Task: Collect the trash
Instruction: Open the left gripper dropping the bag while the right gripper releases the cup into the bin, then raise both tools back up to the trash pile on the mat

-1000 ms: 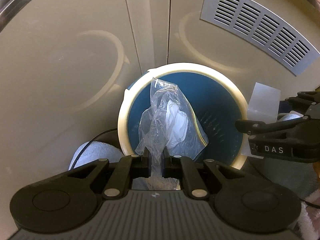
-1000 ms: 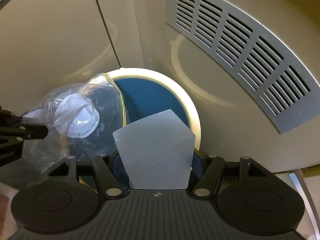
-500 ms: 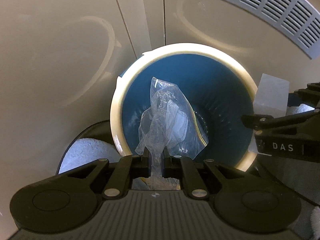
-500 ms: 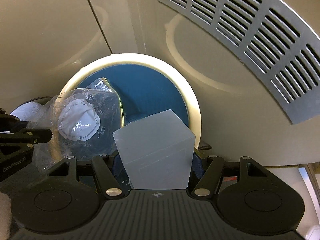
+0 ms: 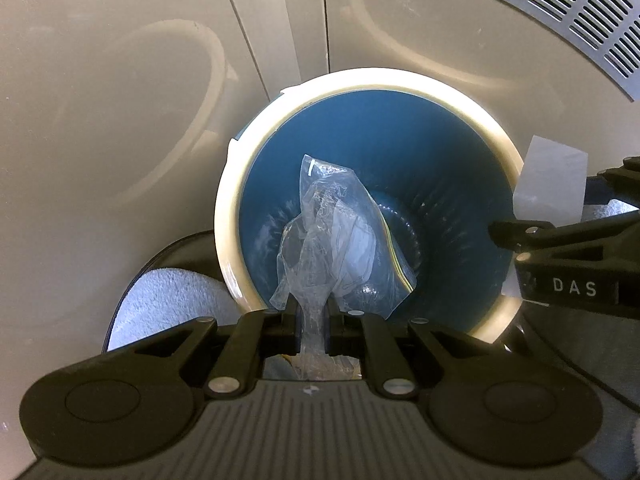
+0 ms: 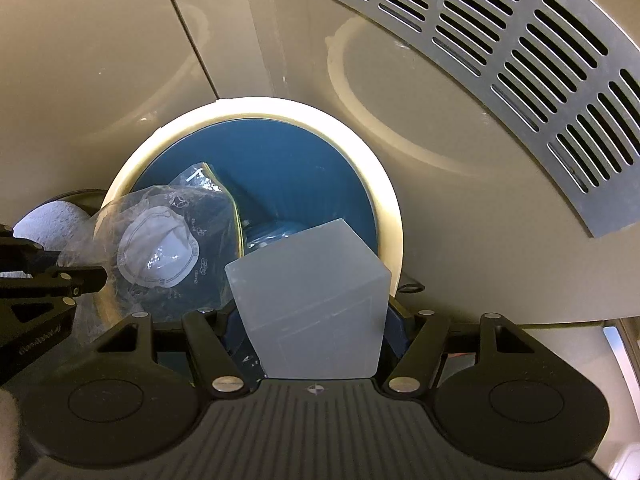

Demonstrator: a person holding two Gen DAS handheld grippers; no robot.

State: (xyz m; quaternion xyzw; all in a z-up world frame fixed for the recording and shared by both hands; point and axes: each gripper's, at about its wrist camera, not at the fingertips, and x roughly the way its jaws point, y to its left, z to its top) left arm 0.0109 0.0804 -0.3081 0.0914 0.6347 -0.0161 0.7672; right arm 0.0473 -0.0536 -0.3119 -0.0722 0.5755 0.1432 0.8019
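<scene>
Moved lower over blue bin since a moment ago: left gripper, jaws nearly shut, pinching plastic bag holding mask above bin mouth; right gripper, jaws wide, clamping frosted box at rim; best released separately, well inside rim.

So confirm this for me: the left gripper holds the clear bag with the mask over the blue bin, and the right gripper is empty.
Wrong on one point: the right gripper is not empty; it holds a frosted plastic box, as the right wrist view shows. The left gripper does hold the clear bag with the mask over the blue bin.
</scene>
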